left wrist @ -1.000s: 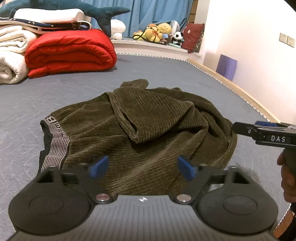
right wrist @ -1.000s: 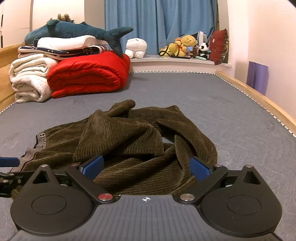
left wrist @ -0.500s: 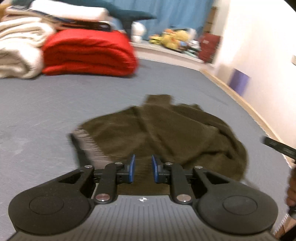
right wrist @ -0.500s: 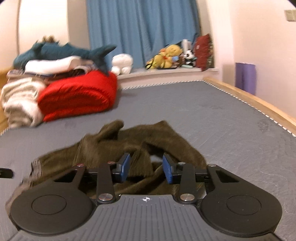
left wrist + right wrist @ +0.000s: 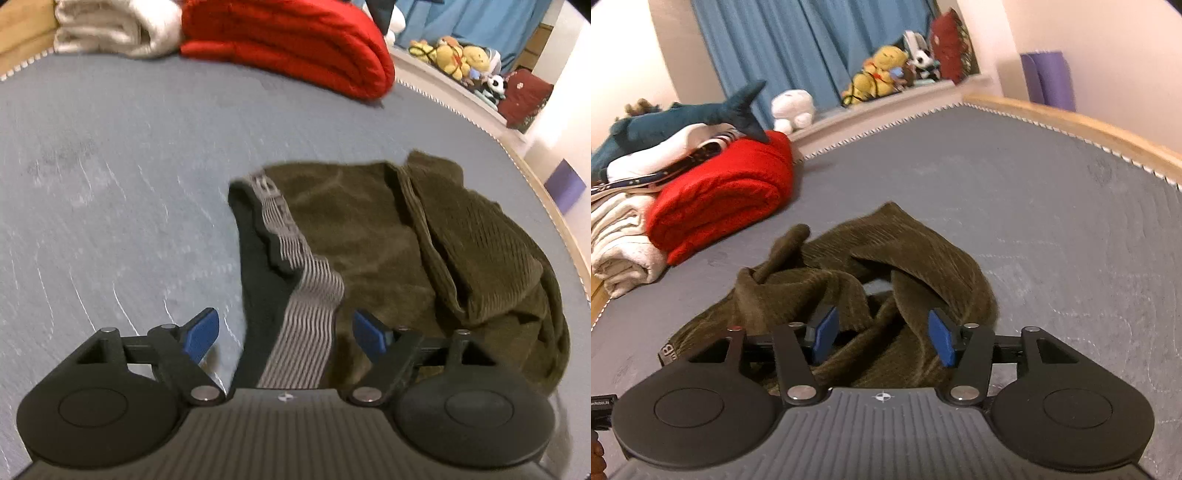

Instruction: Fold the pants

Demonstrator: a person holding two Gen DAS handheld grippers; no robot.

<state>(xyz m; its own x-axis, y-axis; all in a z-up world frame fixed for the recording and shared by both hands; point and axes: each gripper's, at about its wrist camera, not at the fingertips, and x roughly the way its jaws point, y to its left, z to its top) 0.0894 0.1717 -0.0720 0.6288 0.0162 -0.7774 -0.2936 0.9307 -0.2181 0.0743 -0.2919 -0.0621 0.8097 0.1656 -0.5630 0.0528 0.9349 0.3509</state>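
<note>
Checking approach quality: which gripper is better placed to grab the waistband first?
Left. The left gripper has just opened and straddles the striped waistband. The right gripper, also just opening, faces only the bunched legs.

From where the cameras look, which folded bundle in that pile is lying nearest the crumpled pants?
The red blanket. It lies on the near side of the pile, facing the olive pants, while the cream towels sit beyond it by the bed's edge.

Grey mattress [image 5: 1052, 206], blue curtain [image 5: 798, 48], seemingly pale walls [image 5: 1108, 29].
</note>
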